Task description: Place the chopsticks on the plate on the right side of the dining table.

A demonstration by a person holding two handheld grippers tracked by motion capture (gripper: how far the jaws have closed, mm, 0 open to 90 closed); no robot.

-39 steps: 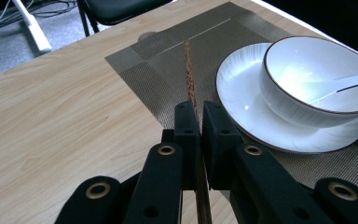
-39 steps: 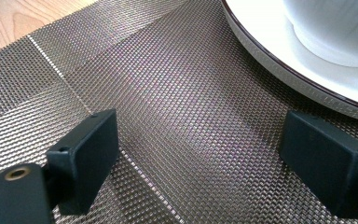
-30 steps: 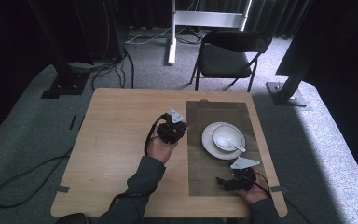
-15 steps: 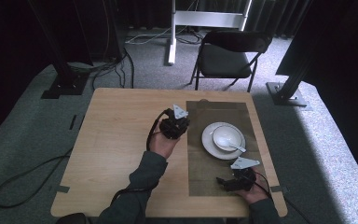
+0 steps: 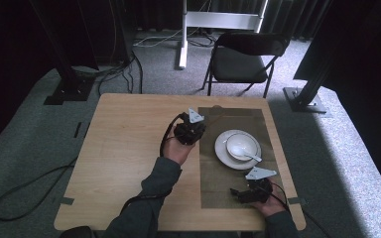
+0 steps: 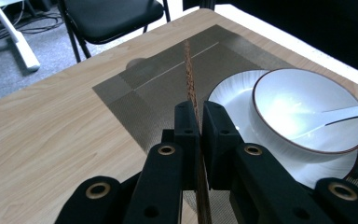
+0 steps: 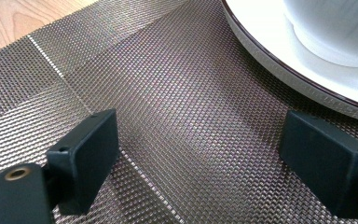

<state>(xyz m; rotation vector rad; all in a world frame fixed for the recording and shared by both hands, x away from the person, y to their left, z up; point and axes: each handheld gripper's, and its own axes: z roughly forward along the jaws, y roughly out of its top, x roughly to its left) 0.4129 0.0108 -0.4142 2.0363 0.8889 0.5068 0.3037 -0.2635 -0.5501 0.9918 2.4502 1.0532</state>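
Observation:
My left gripper (image 5: 196,127) (image 6: 199,113) hovers at the left edge of the brown woven placemat (image 5: 228,183) (image 6: 158,88), shut on a thin brown stick (image 6: 189,74) (image 5: 213,119) that juts forward over the mat. To its right, a white bowl (image 5: 241,145) (image 6: 307,107) holding a white spoon (image 5: 252,156) (image 6: 345,114) sits on a white plate (image 5: 222,148) (image 6: 230,95). My right gripper (image 5: 242,193) (image 7: 205,163) rests low on the placemat (image 7: 168,93) near the front edge. It is open wide, nothing between its jaws, the plate (image 7: 270,51) just ahead.
The wooden table (image 5: 124,148) is bare left of the placemat. A black folding chair (image 5: 238,62) stands behind the far edge, with stand bases and cables on the carpet around it.
My left gripper has drifted slightly right and toward the far side with the stick. The right gripper has stayed put.

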